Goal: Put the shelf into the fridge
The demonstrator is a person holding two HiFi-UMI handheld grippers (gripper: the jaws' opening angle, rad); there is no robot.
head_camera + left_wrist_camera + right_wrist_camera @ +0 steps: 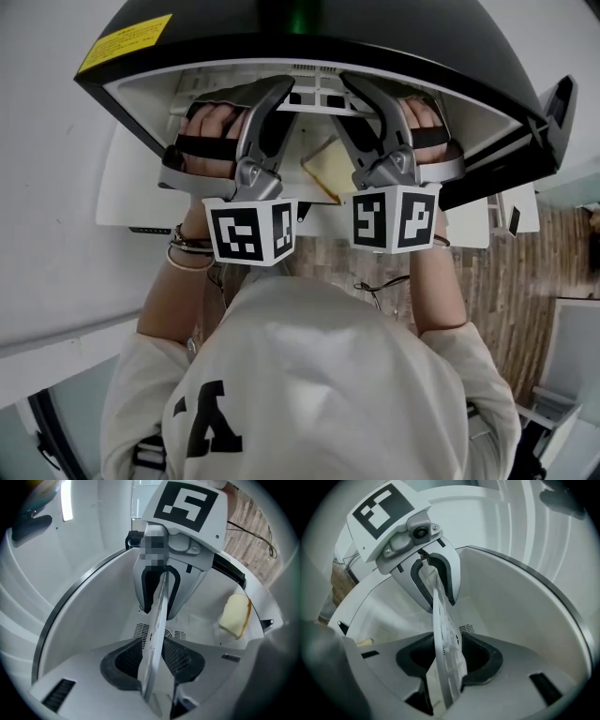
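The shelf [319, 97] is a thin white slotted plate inside the open fridge [141, 105]. Both grippers reach into the fridge from the front and point at each other across the shelf. In the left gripper view the shelf [153, 639] shows edge-on between the black pads of my left gripper [155, 668], with a gap at the right pad. In the right gripper view the shelf [445, 634] runs between the pads of my right gripper [447, 662], again with room beside it. From above, my left gripper [281, 91] and right gripper [356, 86] flank the shelf.
A pale slice of bread [325, 169] lies on the fridge's white floor below the shelf, bread [235, 616] right of it in the left gripper view. The black fridge door [555, 117] stands open at the right. A cable [380, 286] lies on the wooden floor [506, 281].
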